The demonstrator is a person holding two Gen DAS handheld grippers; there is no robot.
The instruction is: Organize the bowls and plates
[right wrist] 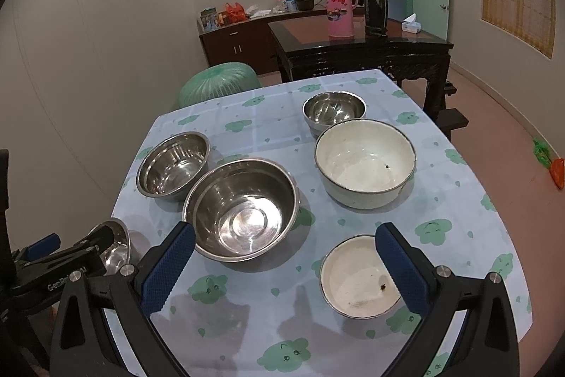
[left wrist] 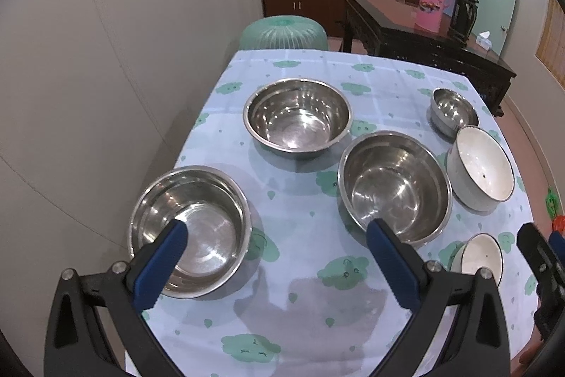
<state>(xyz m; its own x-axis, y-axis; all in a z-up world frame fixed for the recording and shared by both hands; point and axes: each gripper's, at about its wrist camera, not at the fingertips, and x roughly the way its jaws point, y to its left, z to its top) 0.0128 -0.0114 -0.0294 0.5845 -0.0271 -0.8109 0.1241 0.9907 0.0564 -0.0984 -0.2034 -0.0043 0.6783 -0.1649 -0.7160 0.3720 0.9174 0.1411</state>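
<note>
Several bowls stand apart on a table with a blue cloud-print cloth (left wrist: 303, 274). Three wide steel bowls are near left (left wrist: 190, 232), far middle (left wrist: 298, 117) and centre right (left wrist: 393, 186). At the right are a small steel bowl (left wrist: 453, 110), a large white enamel bowl (left wrist: 480, 165) and a small white bowl (left wrist: 480, 257). My left gripper (left wrist: 277, 235) hovers open and holds nothing, between the near-left and centre-right bowls. My right gripper (right wrist: 284, 235) is open too, between the centre steel bowl (right wrist: 243, 207) and the small white bowl (right wrist: 356, 278).
A wall runs close along the table's left side. A green mesh dome (left wrist: 284, 32) sits past the far edge. Behind it a dark wooden table (right wrist: 360, 48) carries a pink thermos (right wrist: 339, 4) and a black jug. The floor lies to the right.
</note>
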